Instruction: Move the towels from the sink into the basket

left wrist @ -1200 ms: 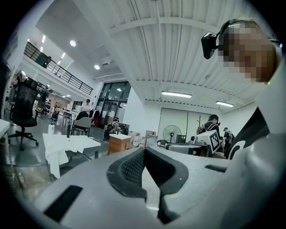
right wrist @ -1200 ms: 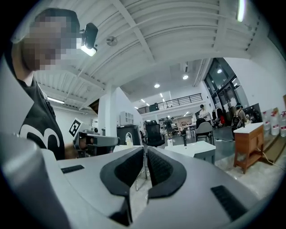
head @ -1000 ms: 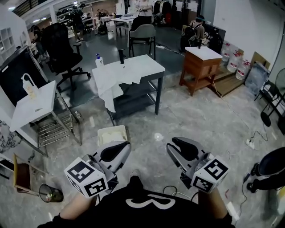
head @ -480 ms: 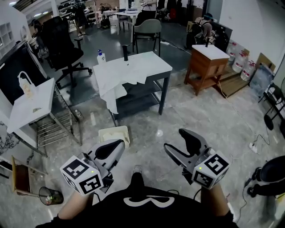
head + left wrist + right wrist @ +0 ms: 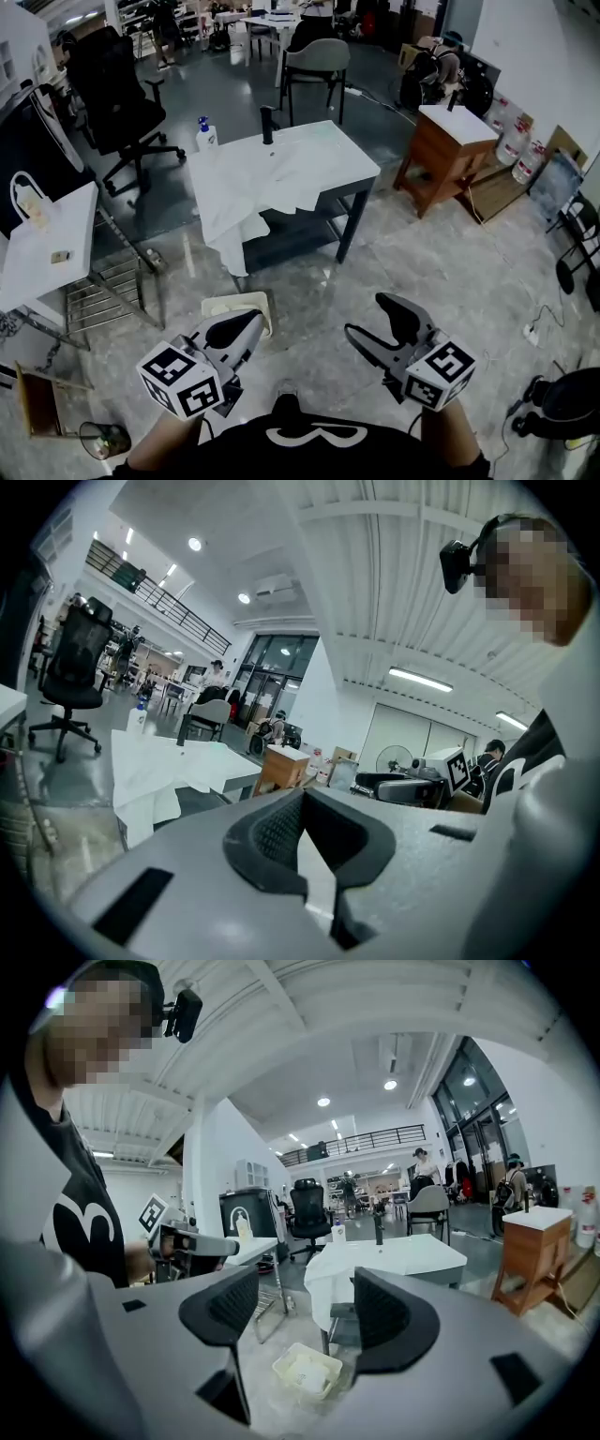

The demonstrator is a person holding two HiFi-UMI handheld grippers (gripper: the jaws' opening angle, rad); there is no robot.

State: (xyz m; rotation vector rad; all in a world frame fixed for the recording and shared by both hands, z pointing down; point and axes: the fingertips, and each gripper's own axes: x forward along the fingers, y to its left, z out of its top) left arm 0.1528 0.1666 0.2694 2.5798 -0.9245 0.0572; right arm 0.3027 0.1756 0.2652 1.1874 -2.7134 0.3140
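Surroundings first: black office chair (image 5: 112, 98) behind the bench's (image 5: 328, 155) back-left corner, grey chair (image 5: 319, 58) behind its back edge, wooden cabinet (image 5: 448, 150) off the right end. White side table (image 5: 52, 244) w/ a wire rack (image 5: 112, 286) under it sits off the left end. Water jugs (image 5: 520, 150) by the far-right wall.

On the bench: black tap (image 5: 270, 124) at the back edge, spray bottle (image 5: 203, 136) at the back-left corner. Can't make out the sink bowl itself from here.

Towels (image 5: 232, 220): white, crumpled, spread over the left half of the bench top, spilling over the front edge and hanging off the front-left corner towards the floor. Not in the basket.

Basket (image 5: 234, 300): cream, rectangular, on the floor in front of the bench's front-left corner, well apart from the bench. It's the only thing btwn the grippers and the bench. The L gripper overlaps it partly in head view.

L gripper (image 5: 248, 326): fingers together, nothing btwn them, held low in front of the person and pointing at the bench.

R gripper (image 5: 366, 316): fingers wide apart, have just been opening, nothing gripped. The R gripper view shows the basket on the floor through the gap.

Both grippers are well short of the towels.
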